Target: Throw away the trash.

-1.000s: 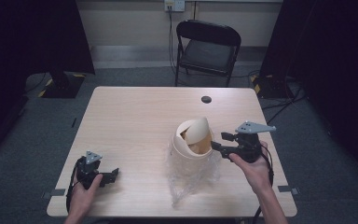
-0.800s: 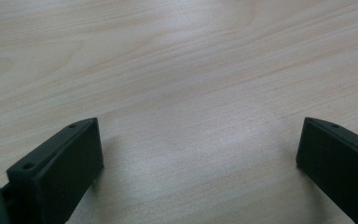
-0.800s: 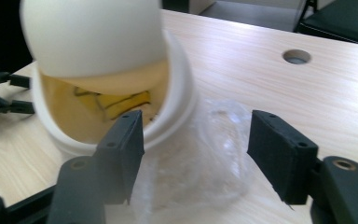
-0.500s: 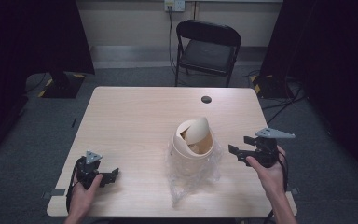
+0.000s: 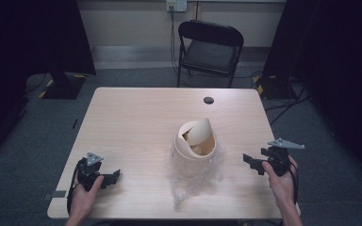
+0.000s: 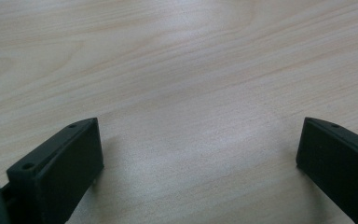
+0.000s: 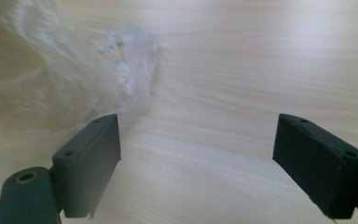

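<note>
Presently I am holding my right gripper (image 5: pixel 253 165), jaws apart and empty, nearer the bin (image 5: pixel 195 145) in clear plastic (image 5: pixel 188 183) mid-tabletop (image 5: pixel 136 117) than my left gripper (image 5: pixel 109 177), likewise apart, at the near left corner.

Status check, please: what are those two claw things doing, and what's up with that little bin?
Left gripper open, low at table's near left. Right gripper open, right of the bin, holding nothing. Beige swing-lid bin upright mid-table, clear plastic bag around its base. Nothing in the way.

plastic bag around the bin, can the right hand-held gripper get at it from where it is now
Probably yes. The right hand-held gripper is open and points at the plastic bag, whose crumpled edge lies just beyond its jaws in the right gripper view, with bare table between.
</note>
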